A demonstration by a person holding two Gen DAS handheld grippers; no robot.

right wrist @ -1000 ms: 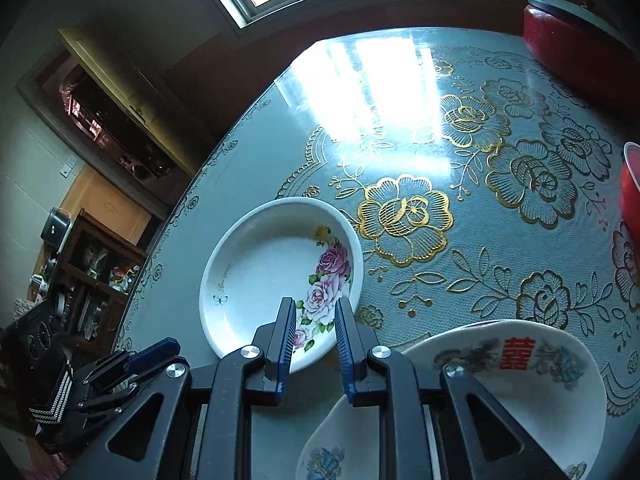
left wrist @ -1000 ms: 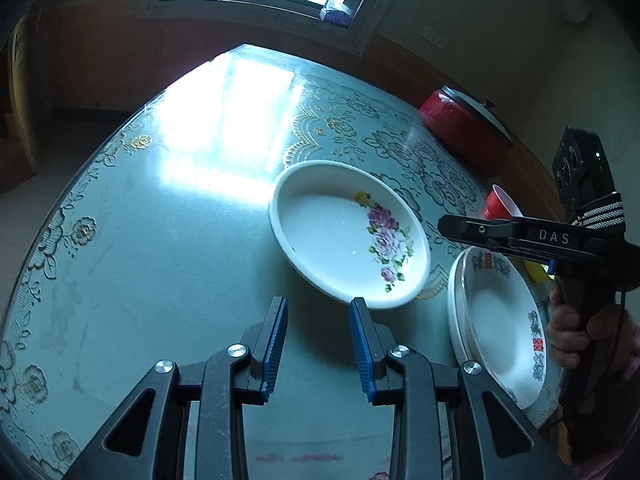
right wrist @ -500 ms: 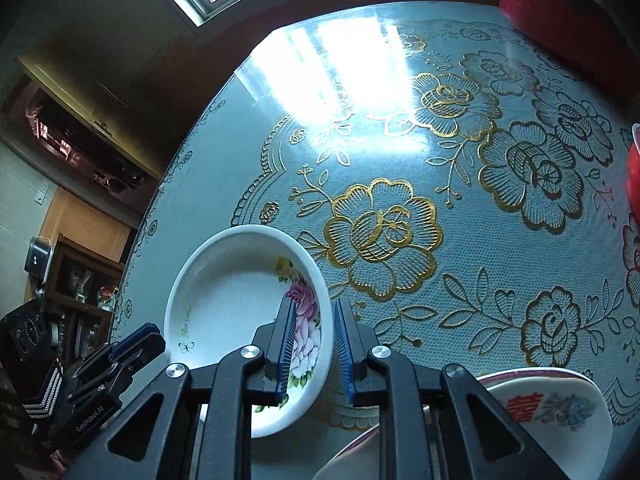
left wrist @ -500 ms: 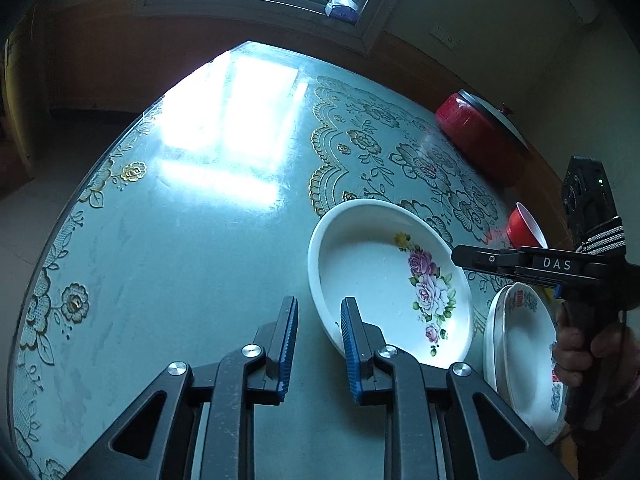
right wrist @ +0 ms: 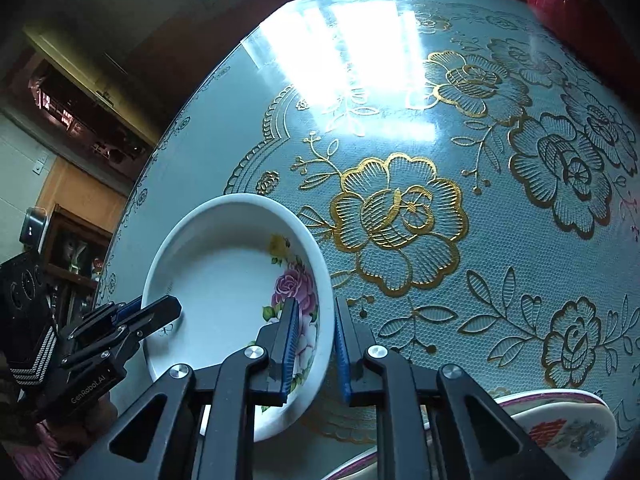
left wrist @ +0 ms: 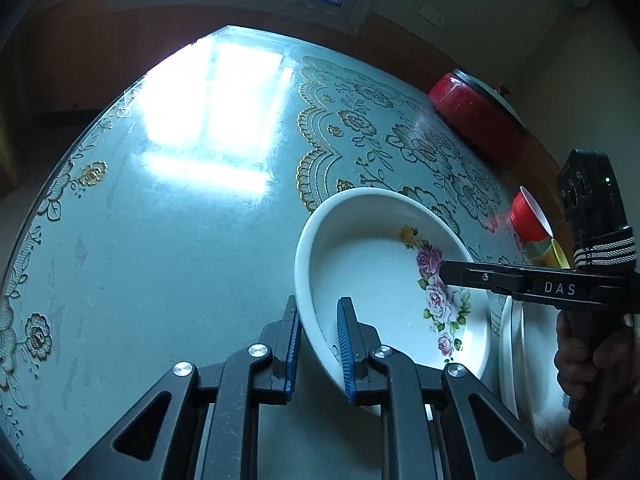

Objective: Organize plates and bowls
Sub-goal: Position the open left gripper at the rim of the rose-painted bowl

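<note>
A white bowl (left wrist: 372, 280) with pink roses inside sits flat on the round table. My left gripper (left wrist: 318, 304) straddles its near-left rim, one pad outside and one inside. Its jaws are closing, and a slit of table still shows beside the rim. My right gripper (right wrist: 316, 306) straddles the opposite rim of the bowl (right wrist: 224, 280). Its jaws are closing too, with roses showing between the inner pad and the rim. Each gripper shows from the side in the other view: the right gripper (left wrist: 446, 274) and the left gripper (right wrist: 172, 310).
A stack of white plates (left wrist: 532, 360) lies just right of the bowl, and the same stack (right wrist: 560, 428) shows at the bottom right. A red cup (left wrist: 528, 216), a yellow cup (left wrist: 556, 254) and a red pot (left wrist: 472, 116) stand further right. The glass-topped table (left wrist: 180, 240) stretches left.
Both grippers have come down onto the bowl, the left one sliding right until its fingers straddle the rim. Both pairs of jaws have narrowed. The bowl has stayed where it was.
</note>
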